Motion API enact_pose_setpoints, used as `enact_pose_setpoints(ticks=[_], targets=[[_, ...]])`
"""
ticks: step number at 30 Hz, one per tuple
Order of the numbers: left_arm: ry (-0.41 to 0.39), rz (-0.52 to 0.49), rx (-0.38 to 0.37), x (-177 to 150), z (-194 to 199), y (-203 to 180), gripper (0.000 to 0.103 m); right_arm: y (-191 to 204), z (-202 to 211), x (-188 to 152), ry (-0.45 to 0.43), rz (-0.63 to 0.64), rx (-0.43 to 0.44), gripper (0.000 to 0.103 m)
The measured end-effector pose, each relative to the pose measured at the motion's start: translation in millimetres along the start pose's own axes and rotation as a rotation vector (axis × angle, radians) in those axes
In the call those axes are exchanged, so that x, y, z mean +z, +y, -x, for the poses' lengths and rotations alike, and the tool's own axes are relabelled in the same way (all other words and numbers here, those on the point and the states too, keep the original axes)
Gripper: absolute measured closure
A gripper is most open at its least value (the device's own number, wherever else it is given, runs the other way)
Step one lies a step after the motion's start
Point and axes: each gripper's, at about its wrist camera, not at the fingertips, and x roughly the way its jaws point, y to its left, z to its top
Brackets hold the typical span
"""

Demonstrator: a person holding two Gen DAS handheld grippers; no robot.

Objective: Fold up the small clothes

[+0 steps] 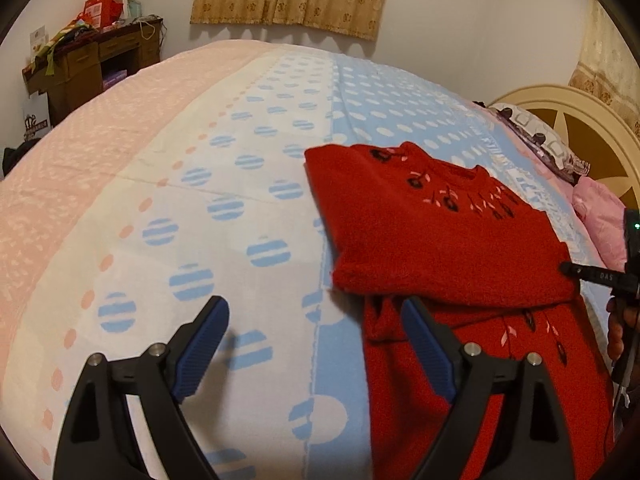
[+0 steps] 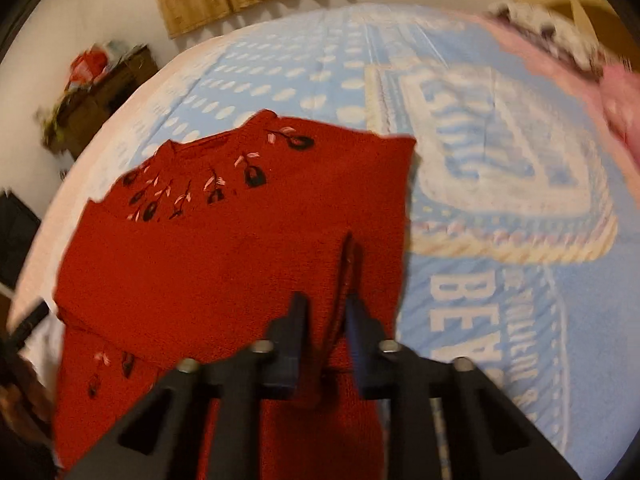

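Bedspread under red sweater; right tongs pinching its fold.

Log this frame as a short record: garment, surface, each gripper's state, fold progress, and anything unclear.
garment: red knit sweater with dark embroidered flowers near the collar
surface: bedspread, blue and white with dots, pink band on one side
left gripper: open, above the bedspread at the sweater's edge, holding nothing
right gripper: shut on a raised fold of the sweater
fold progress: the collar part lies doubled over the lower part; not finished
background: headboard, pillows, cluttered desk, curtain
unclear: right wrist view is motion-blurred
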Motion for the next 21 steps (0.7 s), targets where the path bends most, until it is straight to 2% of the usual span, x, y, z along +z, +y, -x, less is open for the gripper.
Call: enact_pose_setpoints(ticks=[3, 6, 8, 10, 13, 15, 17, 18, 21], targets=[[0.011, -0.019, 0.003, 10.2, -0.8, -4.8, 0.012, 5.9, 20.7, 3.3, -0.074, 0.035, -0.026, 0.094], [0.008, -0.050, 0.047, 19.1, -6.9, -11.2, 0.012, 8.6, 34.9, 7.1, -0.139, 0.067, -0.091, 0.095], [0.006, -0.065, 0.095, 21.8, -15.2, -14.2, 0.012, 4.9, 27.0, 8.0, -0.114, 0.066, -0.128, 0.095], [0.028, -0.062, 0.112, 21.9, -26.6, -15.2, 0.012, -2.8, 12.9, 5.8, -0.073, 0.050, -0.169, 0.095], [0.041, -0.058, 0.106, 20.3, -32.2, -15.0, 0.012, -10.6, -6.5, -1.1, 0.008, 0.038, -0.132, 0.094], [0.034, -0.069, 0.107, 21.9, -29.0, -15.8, 0.012, -10.4, -1.9, -2.4, -0.013, 0.041, -0.142, 0.087], [0.003, -0.065, 0.110, 25.6, -22.5, -14.3, 0.012, -10.8, 5.9, 1.3, -0.022, 0.028, -0.175, 0.044], [-0.010, -0.062, 0.111, 27.4, -20.3, -14.2, 0.012, -10.0, 10.9, 1.8, -0.039, 0.023, -0.164, 0.040], [-0.018, -0.067, 0.126, 31.4, -22.1, -16.0, 0.012, 1.4, 29.4, 2.4, -0.102, 0.029, -0.111, 0.040]])
